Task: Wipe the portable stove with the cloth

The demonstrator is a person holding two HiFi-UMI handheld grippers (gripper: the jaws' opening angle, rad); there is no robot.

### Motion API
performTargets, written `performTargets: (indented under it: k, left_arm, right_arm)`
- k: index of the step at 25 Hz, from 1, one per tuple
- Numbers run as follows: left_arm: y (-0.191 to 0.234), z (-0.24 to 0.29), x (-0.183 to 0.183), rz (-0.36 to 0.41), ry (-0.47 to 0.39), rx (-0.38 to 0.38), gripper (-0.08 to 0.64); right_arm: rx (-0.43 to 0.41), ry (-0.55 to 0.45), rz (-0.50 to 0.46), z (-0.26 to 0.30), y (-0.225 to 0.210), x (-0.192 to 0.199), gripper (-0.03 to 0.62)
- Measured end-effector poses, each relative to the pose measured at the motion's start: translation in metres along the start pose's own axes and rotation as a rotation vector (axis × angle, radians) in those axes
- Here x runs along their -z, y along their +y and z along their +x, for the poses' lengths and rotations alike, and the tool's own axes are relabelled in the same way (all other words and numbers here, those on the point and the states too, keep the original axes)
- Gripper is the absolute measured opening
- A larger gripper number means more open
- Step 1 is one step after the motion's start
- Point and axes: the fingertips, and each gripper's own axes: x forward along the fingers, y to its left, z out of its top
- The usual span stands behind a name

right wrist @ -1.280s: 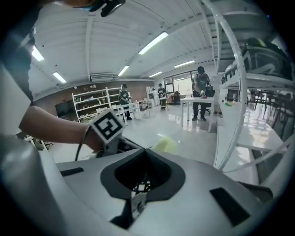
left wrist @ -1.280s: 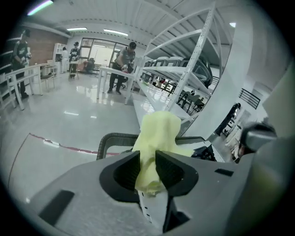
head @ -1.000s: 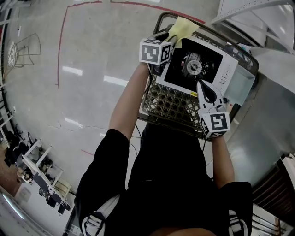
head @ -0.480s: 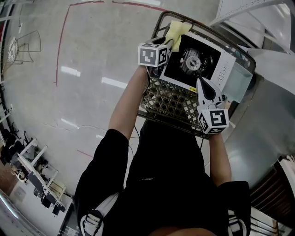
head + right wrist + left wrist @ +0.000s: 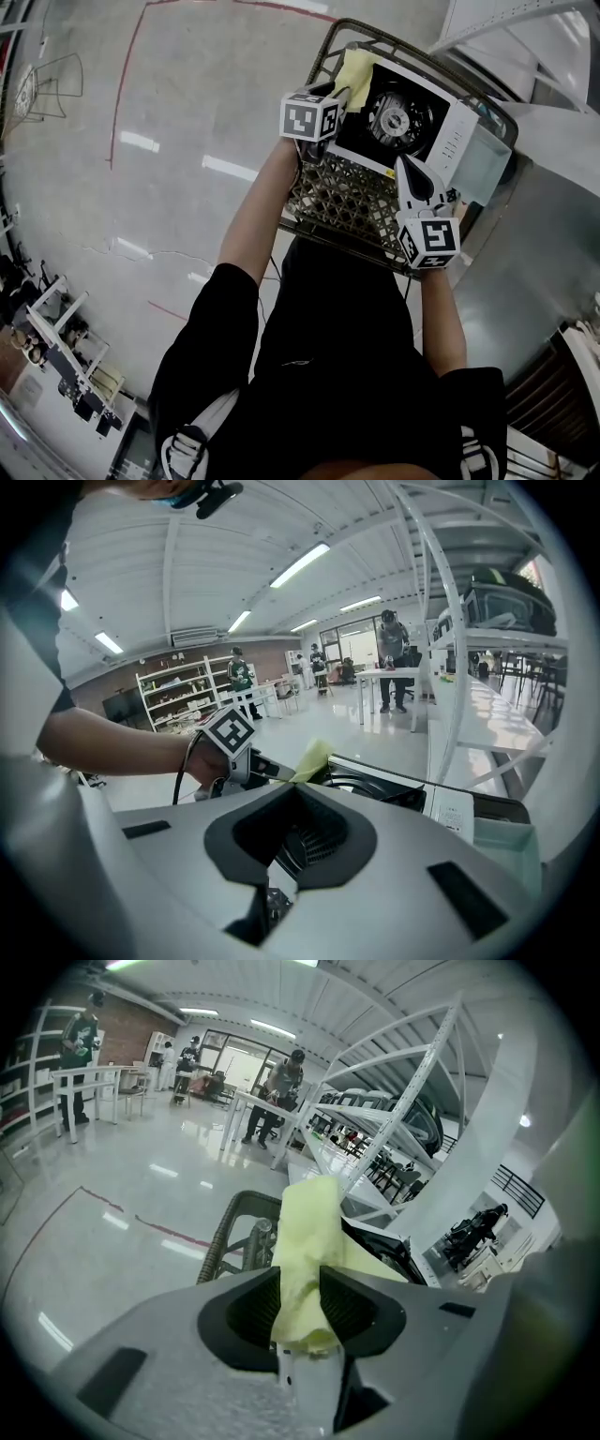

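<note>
A white portable stove point(image 5: 457, 133) with a black top and round burner point(image 5: 392, 118) lies in a wire basket point(image 5: 342, 202). My left gripper point(image 5: 343, 92) is shut on a yellow cloth point(image 5: 354, 67) at the stove's far left edge. In the left gripper view the cloth point(image 5: 309, 1232) stands up between the pads of that gripper point(image 5: 302, 1302), with the stove point(image 5: 386, 1249) just beyond. My right gripper point(image 5: 406, 169) is shut with nothing between its jaws, over the stove's near right edge. The right gripper view looks past its jaws point(image 5: 298, 829) at the cloth point(image 5: 312, 758) and stove panel point(image 5: 452, 813).
A pale translucent box point(image 5: 485, 167) sits in the basket to the right of the stove. White shelving racks point(image 5: 525, 37) and a grey metal surface point(image 5: 534, 253) stand to the right. Red tape lines point(image 5: 127, 84) mark the polished floor. People stand at tables far off point(image 5: 281, 1101).
My left gripper has drawn the cloth back along the stove's left side, toward the person. My right gripper has shifted a little farther over the stove's near edge.
</note>
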Motion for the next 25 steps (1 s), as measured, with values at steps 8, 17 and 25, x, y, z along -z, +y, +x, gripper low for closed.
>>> performTargets:
  k: [8,17,25]
  left_arm:
    - [-0.002,-0.016,0.019,0.007,0.000,-0.010,0.133]
    - [-0.004,-0.029,0.040,0.009,0.013,-0.004,0.133]
    - [-0.005,-0.042,0.053,-0.005,0.001,-0.005,0.133]
  right_arm:
    - [0.024,0.048,0.005,0.002,0.011,0.018,0.006]
    - [0.025,0.068,0.017,-0.001,0.021,0.030,0.006]
    - [0.030,0.072,0.026,-0.007,0.030,0.035,0.006]
